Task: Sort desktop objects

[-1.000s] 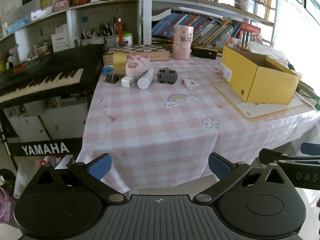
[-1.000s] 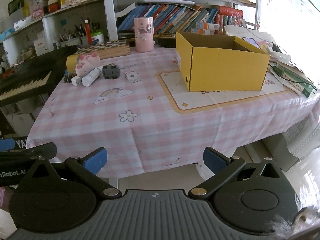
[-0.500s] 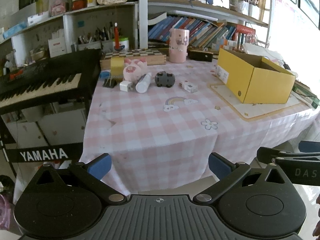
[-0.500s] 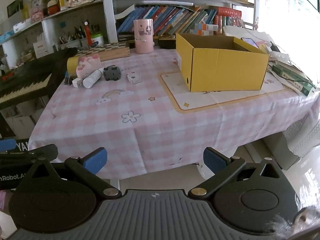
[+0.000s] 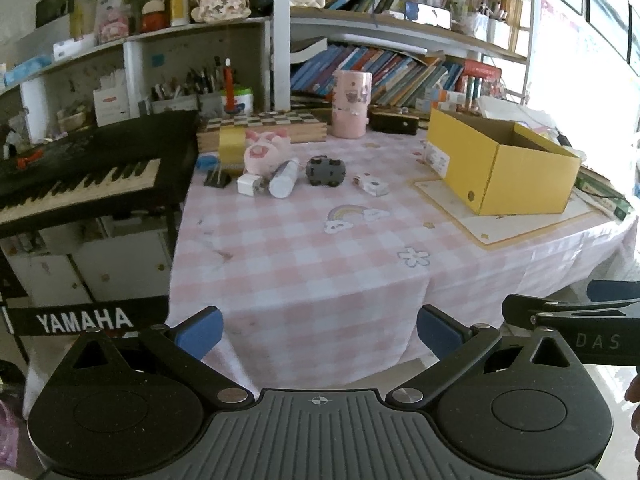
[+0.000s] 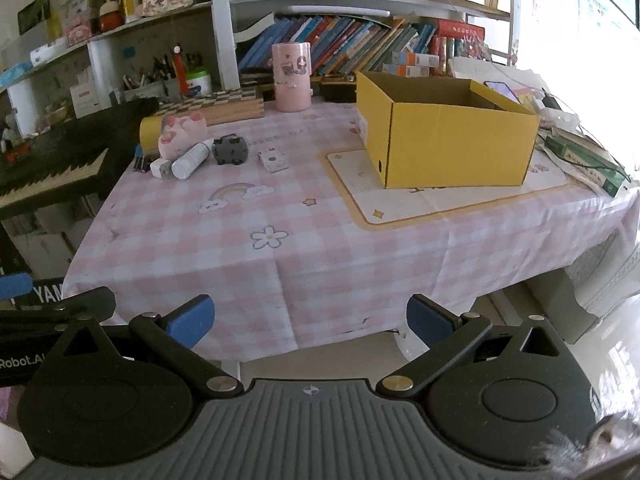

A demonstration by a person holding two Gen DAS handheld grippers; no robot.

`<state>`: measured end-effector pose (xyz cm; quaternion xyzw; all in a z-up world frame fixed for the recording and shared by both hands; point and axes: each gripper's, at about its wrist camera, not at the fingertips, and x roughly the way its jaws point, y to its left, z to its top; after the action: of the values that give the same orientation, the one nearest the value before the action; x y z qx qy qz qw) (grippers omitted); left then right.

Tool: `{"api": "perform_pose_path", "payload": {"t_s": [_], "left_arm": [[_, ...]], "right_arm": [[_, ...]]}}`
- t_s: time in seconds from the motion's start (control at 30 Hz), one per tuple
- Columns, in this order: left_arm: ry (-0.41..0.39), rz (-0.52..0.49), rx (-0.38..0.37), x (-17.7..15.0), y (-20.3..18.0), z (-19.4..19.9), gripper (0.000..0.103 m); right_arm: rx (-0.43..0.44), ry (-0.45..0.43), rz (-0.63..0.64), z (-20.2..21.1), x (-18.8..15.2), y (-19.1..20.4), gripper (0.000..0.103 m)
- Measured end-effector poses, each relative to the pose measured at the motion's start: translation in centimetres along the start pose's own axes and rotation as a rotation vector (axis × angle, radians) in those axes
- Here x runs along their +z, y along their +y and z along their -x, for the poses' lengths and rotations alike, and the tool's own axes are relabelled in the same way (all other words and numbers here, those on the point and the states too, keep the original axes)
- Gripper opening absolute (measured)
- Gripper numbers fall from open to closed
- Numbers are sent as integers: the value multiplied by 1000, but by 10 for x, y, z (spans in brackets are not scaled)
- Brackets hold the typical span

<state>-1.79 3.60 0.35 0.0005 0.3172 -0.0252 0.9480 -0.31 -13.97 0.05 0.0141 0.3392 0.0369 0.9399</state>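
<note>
Ahead of both tongs, well beyond the near edge of the pink checked tablecloth, a white bottle, dark grey toy car, pink plush pig and small white box lie in a loose row. To the right stands an open yellow cardboard box, interior not fully visible. Left gripper and right gripper both hold their blue pads apart, clasping nothing.

A cardboard box sits on a mat at the table's right side. Left of the box lie a small packet, a toy car, a bottle, a charger and a plush toy. A keyboard stands further left, beyond the table's edge.
</note>
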Motion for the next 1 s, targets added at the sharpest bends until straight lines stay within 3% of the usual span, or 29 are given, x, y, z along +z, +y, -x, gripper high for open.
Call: {"api": "perform_pose_path", "payload": {"t_s": [0.43,1.0], "left_arm": [[-21,2,76,0,15,7,103],[-3,29,107,9,20,-11,103]], "right_arm": [[54,-31,29,-2,5,16,103],[105,-32,50,-24,17,19,103]]}}
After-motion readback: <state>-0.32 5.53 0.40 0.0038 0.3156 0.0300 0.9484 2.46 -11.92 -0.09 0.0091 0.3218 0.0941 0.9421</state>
